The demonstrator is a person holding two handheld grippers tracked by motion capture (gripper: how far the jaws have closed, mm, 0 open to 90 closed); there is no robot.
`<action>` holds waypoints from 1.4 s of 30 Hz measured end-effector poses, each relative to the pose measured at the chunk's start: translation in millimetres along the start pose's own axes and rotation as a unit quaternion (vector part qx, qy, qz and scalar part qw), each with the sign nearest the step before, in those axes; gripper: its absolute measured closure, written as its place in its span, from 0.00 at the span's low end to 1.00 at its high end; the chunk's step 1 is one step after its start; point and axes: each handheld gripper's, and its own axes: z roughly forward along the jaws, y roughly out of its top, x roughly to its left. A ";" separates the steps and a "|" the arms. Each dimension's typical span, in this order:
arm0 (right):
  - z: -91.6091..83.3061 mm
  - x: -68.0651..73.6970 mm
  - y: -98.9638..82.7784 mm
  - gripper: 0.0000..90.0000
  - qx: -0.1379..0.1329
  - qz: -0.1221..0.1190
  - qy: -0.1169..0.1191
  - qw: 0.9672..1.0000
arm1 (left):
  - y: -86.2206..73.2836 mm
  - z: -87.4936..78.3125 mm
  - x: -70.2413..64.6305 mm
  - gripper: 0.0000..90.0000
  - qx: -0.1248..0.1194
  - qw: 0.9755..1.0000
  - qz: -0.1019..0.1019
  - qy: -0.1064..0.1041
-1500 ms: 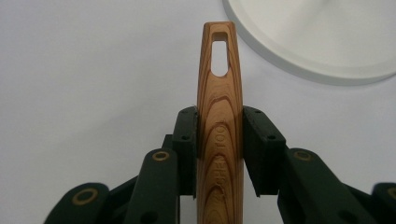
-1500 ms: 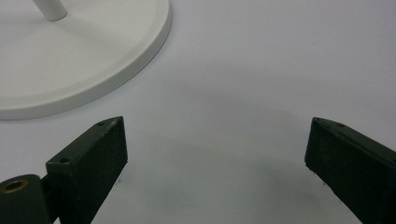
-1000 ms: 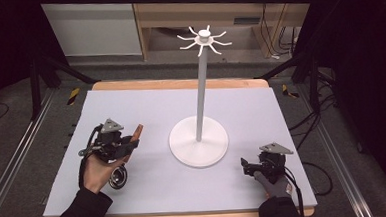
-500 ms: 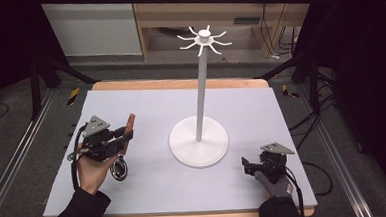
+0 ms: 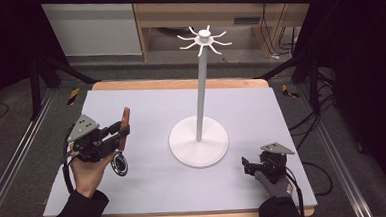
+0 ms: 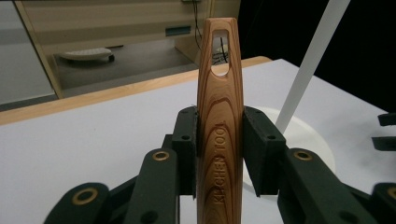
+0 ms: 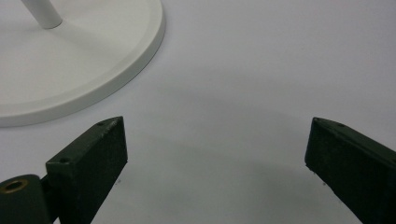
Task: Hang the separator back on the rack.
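My left gripper (image 5: 118, 134) is shut on the wooden handle (image 5: 125, 123) of a kitchen tool and holds it above the left part of the table. The tool's round metal head (image 5: 119, 164) hangs below the hand. In the left gripper view, the pads (image 6: 189, 144) clamp the handle (image 6: 219, 93), which is engraved "KITCHEN TOOL" and has a slot-shaped hole near its tip. A white hook stand (image 5: 200, 88) rises mid-table with several hooks at its top (image 5: 205, 38). My right gripper (image 5: 246, 166) rests open at the front right, its jaws (image 7: 217, 154) wide apart over bare table.
The stand's round white base (image 5: 198, 140) sits between the two grippers, its rim (image 7: 140, 51) just ahead of the right jaws. The table's pale mat (image 5: 181, 104) has a wooden edge (image 5: 179, 84) at the back. Shelving and cables lie on the floor beyond.
My left gripper has risen and drifted left with the tool, so the handle's tip points higher and the metal head has lifted. The right gripper has stayed put.
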 end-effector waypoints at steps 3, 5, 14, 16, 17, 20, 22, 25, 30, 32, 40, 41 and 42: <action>0.1 0.1 0.0 0.07 -0.001 -0.002 0.001 1.000 | 3.8 -4.8 -3.5 0.75 -0.013 1.000 0.001 -0.005; 0.3 0.0 -0.3 0.07 -0.002 -0.001 0.001 1.000 | 6.7 -7.9 -6.2 0.75 -0.019 1.000 0.005 -0.007; -0.4 0.0 0.5 0.07 -0.009 -0.002 0.002 1.000 | 15.6 -13.3 -12.6 0.75 -0.036 0.999 0.012 -0.015; -0.1 -0.6 0.3 0.07 -0.009 -0.001 0.002 1.000 | 17.7 -12.4 -12.6 0.74 -0.040 0.999 0.010 -0.017; -0.4 -0.5 0.4 0.07 -0.009 0.000 0.001 1.000 | 18.7 -11.9 -12.8 0.74 -0.041 0.999 0.009 -0.019; -0.6 -1.2 0.6 0.07 -0.011 -0.001 0.000 1.000 | 24.6 -10.5 -14.7 0.74 -0.050 0.998 0.004 -0.032; -0.5 -1.5 1.0 0.07 -0.011 -0.002 -0.002 1.000 | 28.5 -9.9 -16.6 0.74 -0.054 0.998 0.005 -0.034; -0.7 -1.3 1.1 0.07 -0.011 -0.002 -0.002 1.000 | 35.8 -9.5 -19.7 0.75 -0.062 0.997 0.007 -0.036; -0.2 -1.4 1.3 0.07 -0.010 -0.001 -0.002 1.000 | 50.6 -9.8 -26.1 0.75 -0.077 0.996 0.010 -0.043; 0.1 -1.0 1.2 0.07 -0.008 -0.001 -0.002 1.000 | 56.5 -9.3 -27.5 0.74 -0.082 0.996 0.010 -0.046; -0.3 -0.3 1.4 0.07 -0.010 -0.001 -0.001 1.000 | 73.1 -5.4 -35.3 0.75 -0.094 0.994 0.015 -0.052; -0.2 -0.2 1.4 0.07 -0.010 0.000 -0.001 1.000 | 75.2 -4.9 -36.6 0.74 -0.096 0.994 0.016 -0.053; 0.0 -0.4 1.4 0.07 -0.010 0.000 0.000 1.000 | 77.7 -4.2 -38.2 0.74 -0.096 0.994 0.018 -0.053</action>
